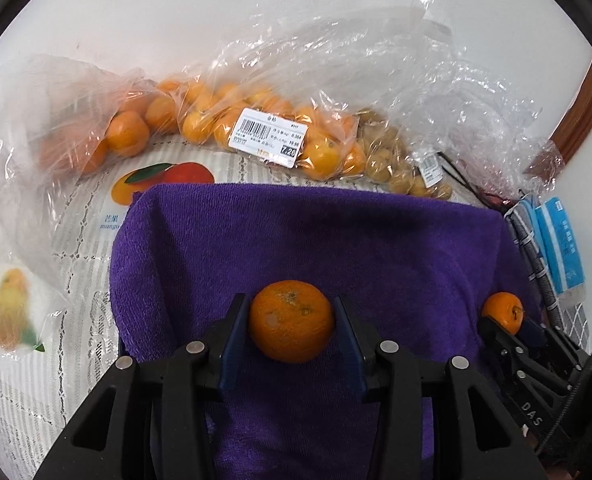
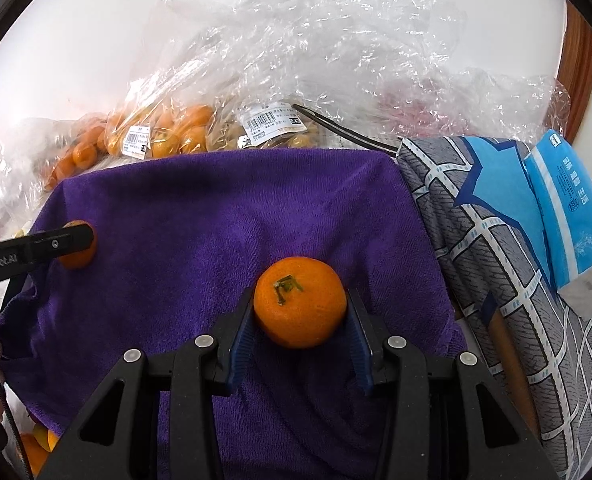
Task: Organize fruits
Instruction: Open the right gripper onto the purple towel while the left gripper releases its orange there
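An orange mandarin [image 1: 292, 322] sits between the blue pads of my left gripper [image 1: 292, 304], which is shut on it just over the purple towel [image 1: 335, 240]. A second mandarin [image 2: 299, 302], stem up, is held the same way by my right gripper [image 2: 300, 300], with both pads against its sides. Each wrist view also catches the other gripper: the right gripper [image 1: 507, 326] with its mandarin [image 1: 503, 312] at the far right, and a left gripper finger [image 2: 56, 246] across the other mandarin [image 2: 78, 248] at the left edge.
Behind the towel lie clear bags of mandarins [image 1: 256, 128] with price labels and a bag of small brown fruits [image 1: 387, 156]. Crumpled clear plastic [image 2: 335, 60] piles against the white wall. A grey checked cloth [image 2: 495, 260] and a blue tissue pack [image 2: 567, 216] lie to the right.
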### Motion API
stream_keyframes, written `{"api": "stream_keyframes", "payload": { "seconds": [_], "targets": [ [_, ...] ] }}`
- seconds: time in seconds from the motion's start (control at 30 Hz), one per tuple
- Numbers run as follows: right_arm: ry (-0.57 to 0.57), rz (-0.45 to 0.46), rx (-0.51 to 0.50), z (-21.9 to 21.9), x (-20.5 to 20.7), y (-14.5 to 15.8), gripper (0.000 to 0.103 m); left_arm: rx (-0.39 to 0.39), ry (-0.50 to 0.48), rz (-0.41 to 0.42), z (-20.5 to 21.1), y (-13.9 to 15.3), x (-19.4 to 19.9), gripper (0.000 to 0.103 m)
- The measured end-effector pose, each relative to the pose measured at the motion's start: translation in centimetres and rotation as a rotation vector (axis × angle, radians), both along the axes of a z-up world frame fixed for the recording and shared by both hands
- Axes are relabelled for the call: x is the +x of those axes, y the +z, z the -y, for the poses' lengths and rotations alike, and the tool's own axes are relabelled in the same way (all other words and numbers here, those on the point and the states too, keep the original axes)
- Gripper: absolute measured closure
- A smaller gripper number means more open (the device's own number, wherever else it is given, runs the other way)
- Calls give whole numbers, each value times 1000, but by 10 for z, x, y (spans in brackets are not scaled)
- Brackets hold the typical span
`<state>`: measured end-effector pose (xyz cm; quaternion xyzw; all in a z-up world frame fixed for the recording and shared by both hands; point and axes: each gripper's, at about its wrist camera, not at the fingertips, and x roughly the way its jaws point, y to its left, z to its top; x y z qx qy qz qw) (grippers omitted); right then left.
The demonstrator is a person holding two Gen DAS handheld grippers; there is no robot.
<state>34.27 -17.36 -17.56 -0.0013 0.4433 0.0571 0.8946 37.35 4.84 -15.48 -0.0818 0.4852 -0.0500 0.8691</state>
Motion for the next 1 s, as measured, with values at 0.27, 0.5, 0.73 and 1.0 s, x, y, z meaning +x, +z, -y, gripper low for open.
{"api": "stream_keyframes", "payload": {
  "seconds": [0.27, 0.5, 0.73, 1.0],
  "targets": [
    [5, 12, 7, -1, -10, 17, 41, -20, 2, 64, -2, 29, -13, 45],
    [-40, 66, -31, 3, -52, 48, 32, -26, -6, 113, -5, 52, -54, 46],
    [-62, 89, -43, 5, -101, 69, 32, 4, 4, 176, -12, 66, -119, 46],
    [-87, 96, 16, 24, -159, 77, 32, -17, -22, 140, -16, 69, -174, 47]
  ]
}}
